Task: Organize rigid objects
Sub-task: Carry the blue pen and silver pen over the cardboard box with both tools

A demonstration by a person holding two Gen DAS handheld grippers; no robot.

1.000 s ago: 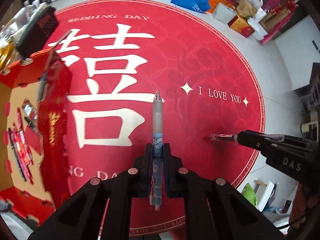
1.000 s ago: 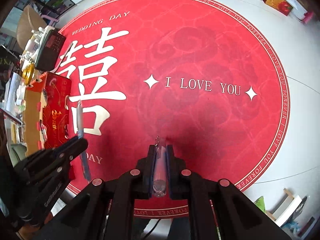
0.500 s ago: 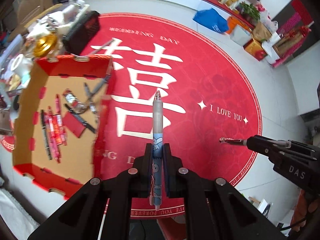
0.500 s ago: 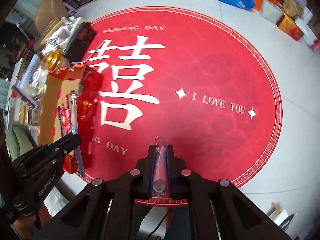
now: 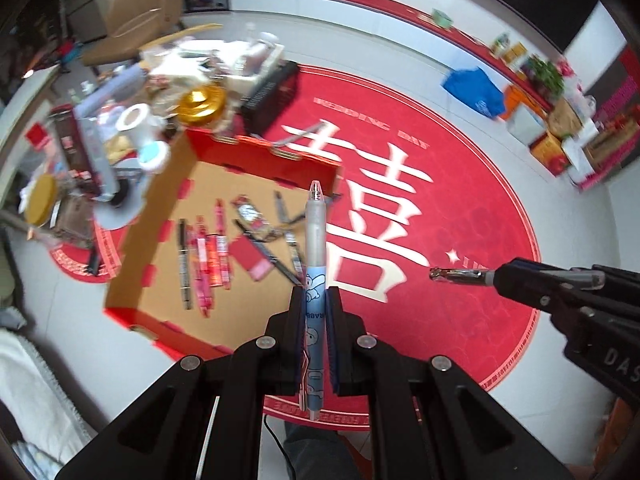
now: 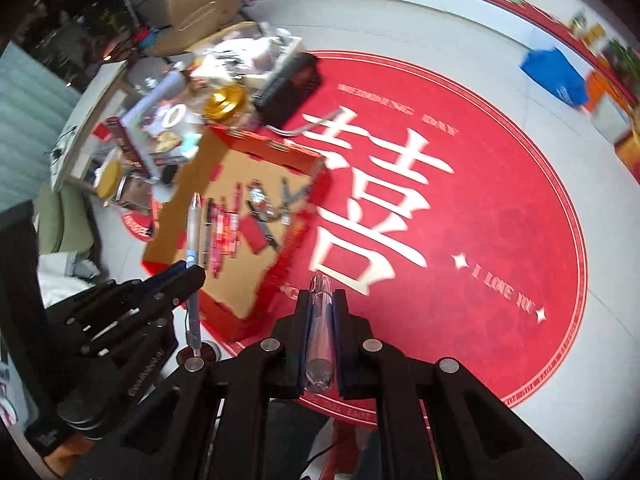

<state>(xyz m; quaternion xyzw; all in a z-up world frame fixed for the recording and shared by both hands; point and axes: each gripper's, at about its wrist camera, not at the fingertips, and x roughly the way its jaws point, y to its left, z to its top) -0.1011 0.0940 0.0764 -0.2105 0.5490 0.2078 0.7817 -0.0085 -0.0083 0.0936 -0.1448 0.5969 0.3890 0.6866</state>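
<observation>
Both hands had climbed and swung across since a second before: the open red-walled cardboard box [image 5: 256, 156], then only a sliver at the left edge, now lay broad in both wrist views, well below the grippers.

The left gripper [image 5: 316, 304] was clamped tight on a frosted pen with a pale blue cartoon-printed barrel [image 5: 314, 240], gripped at the printed part, its clear tip pointing forward past the box's far red wall. Seen from the right wrist, that same pen [image 6: 193, 240] stood out ahead of the left gripper [image 6: 188, 268], in line with the box [image 6: 224, 296] beneath.

The right gripper [image 6: 320, 304] was pinched shut on a clear, transparent plastic pen [image 6: 320, 320], only a short rounded end poking beyond the fingers. From the left wrist, the right gripper [image 5: 496, 278] came in from the right edge, the clear pen's glinting end [image 5: 456, 276] sticking out over the round red mat with large white characters [image 5: 460, 208].

Inside the box, on its brown floor, lay a loose spread of pens [image 5: 208, 256], red ones side by side and darker ones crossed, plus a small red card [image 5: 248, 258]. Behind the box sat blurred clutter, a shiny gold round tin [image 5: 200, 102] among it.
</observation>
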